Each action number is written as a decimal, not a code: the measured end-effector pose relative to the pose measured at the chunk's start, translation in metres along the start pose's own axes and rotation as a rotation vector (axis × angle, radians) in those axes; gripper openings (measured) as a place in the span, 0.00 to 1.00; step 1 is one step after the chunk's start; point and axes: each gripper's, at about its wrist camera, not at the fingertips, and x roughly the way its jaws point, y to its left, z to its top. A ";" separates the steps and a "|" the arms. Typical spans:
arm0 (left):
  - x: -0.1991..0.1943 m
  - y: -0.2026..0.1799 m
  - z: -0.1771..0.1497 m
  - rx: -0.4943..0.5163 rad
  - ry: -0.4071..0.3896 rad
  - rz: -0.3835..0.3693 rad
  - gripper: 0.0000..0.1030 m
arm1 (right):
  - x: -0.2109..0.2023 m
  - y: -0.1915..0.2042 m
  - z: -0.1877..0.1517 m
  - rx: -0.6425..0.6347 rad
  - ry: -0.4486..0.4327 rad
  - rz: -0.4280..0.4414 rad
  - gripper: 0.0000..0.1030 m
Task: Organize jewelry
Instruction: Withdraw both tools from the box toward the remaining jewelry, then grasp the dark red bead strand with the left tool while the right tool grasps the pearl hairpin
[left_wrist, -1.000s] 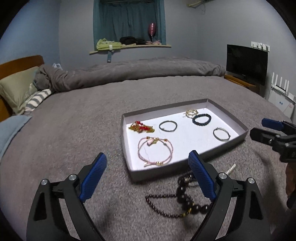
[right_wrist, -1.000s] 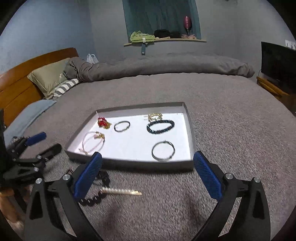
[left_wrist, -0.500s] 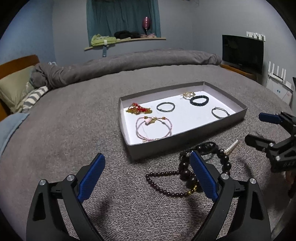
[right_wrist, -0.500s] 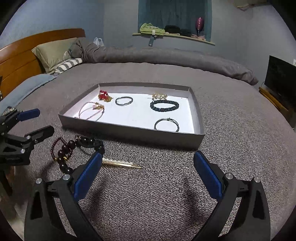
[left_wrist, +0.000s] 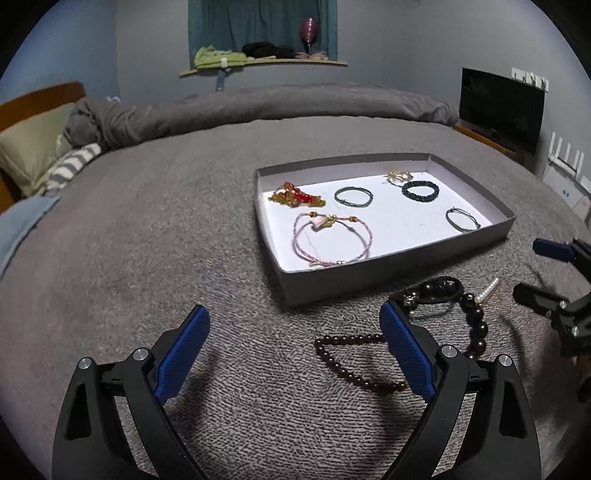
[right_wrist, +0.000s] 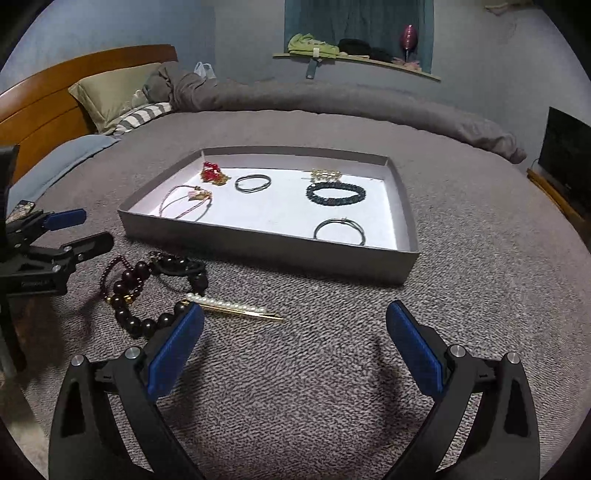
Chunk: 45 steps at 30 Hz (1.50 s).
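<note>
A shallow grey tray (left_wrist: 369, 275) with a white floor lies on the grey bedcover. It holds a pink cord bracelet (left_wrist: 325, 220), a red-and-gold piece (left_wrist: 293, 195), a black beaded bracelet (left_wrist: 406, 192) and thin dark rings. In front of the tray lie dark bead strands (left_wrist: 354, 373), a black hair tie (left_wrist: 439, 290) and a pearl hair clip (right_wrist: 236, 308). My left gripper (left_wrist: 291, 314) is open and empty, its right finger over the beads. My right gripper (right_wrist: 295, 310) is open and empty, its left fingertip just short of the clip. The tray (right_wrist: 258, 245) is beyond both.
A rolled grey duvet (left_wrist: 295, 107) runs along the far side of the bed. Pillows (right_wrist: 114, 92) and a wooden headboard (right_wrist: 44, 99) are at the left. A dark TV (left_wrist: 502, 107) stands at the right, and a window shelf (left_wrist: 258, 62) holds clothes.
Both views have drawn back from the tray, so the beads and the clip show more fully. Both grippers stayed open, and no jewelry moved.
</note>
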 end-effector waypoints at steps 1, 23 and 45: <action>0.001 0.000 -0.001 -0.003 0.006 -0.012 0.92 | 0.001 0.002 0.000 -0.012 0.002 0.000 0.91; 0.000 -0.012 -0.002 0.047 0.032 -0.049 0.92 | 0.031 0.040 0.000 -0.266 0.032 0.073 0.30; 0.010 -0.001 -0.014 -0.001 0.169 -0.185 0.55 | 0.013 0.007 0.002 -0.063 0.079 0.127 0.05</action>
